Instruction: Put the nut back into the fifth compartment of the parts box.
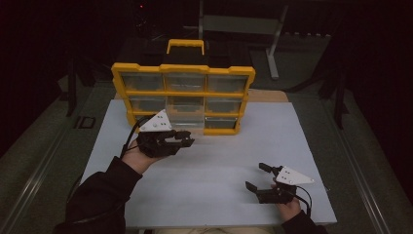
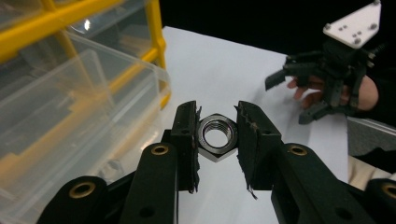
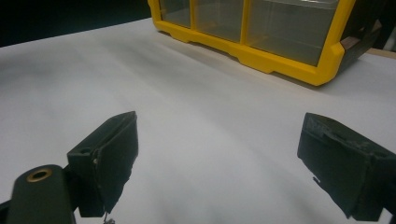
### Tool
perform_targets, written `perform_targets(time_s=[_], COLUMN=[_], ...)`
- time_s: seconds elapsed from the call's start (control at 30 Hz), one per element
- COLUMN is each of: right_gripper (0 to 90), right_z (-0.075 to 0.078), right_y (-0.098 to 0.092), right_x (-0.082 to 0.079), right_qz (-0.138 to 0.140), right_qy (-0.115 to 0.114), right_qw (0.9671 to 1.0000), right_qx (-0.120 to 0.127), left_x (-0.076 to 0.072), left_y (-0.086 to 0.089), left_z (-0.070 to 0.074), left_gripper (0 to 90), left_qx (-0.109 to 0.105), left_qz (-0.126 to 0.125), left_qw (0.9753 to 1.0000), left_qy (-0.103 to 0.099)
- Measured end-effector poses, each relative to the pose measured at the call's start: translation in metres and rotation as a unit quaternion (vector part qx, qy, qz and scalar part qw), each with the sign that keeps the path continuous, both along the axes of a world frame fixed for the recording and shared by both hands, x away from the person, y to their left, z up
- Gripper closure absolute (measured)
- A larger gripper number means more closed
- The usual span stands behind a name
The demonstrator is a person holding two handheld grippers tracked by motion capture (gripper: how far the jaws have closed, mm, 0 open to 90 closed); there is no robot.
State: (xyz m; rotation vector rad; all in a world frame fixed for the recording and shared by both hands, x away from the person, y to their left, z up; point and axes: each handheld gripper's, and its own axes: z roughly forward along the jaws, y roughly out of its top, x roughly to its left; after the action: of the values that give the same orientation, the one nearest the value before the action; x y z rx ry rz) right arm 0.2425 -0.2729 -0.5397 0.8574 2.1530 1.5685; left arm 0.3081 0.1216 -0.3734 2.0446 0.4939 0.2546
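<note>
Steel, six-sided and threaded through its bore, the nut (image 2: 215, 136) sits clamped between the two jaws of the left gripper (image 2: 217, 135), pads bearing on opposite flats. In the high view the left gripper (image 1: 182, 139) is held above the white table (image 1: 219, 170), just in front of the yellow drawer cabinet (image 1: 182, 68), which stands upright along the table's far edge. A clear drawer (image 2: 70, 116) is pulled out of the cabinet's middle column; in the left gripper view its open rim lies just to the left of the held nut, close but apart from it.

The right gripper (image 1: 258, 176) rests low near the table's front right corner, well apart from the left. Its jaws stand wide apart with nothing between them, and the right gripper view shows bare white surface from the jaws to the cabinet's lower edge.

Open tabletop lies between the two grippers and to the right of the cabinet.
</note>
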Motion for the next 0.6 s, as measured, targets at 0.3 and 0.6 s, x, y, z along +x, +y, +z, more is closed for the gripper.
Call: perform_targets(time_s=[0.3,0.6], right_gripper=[12.5,12.5], right_z=[0.0,0.0], right_y=[0.0,0.0], right_x=[0.0,0.0], right_qz=[0.001,0.0], right_qy=[0.0,0.001], right_qw=[1.0,1.0], right_qx=[-0.001,-0.002], left_x=[0.009,0.025], left_y=[0.003,0.011], left_z=[0.027,0.047], left_gripper=[68.6,68.6], left_qx=[-0.01,-0.03], left_qz=[0.021,0.06], left_qw=[0.9994,0.9968], left_qy=[-0.028,-0.044])
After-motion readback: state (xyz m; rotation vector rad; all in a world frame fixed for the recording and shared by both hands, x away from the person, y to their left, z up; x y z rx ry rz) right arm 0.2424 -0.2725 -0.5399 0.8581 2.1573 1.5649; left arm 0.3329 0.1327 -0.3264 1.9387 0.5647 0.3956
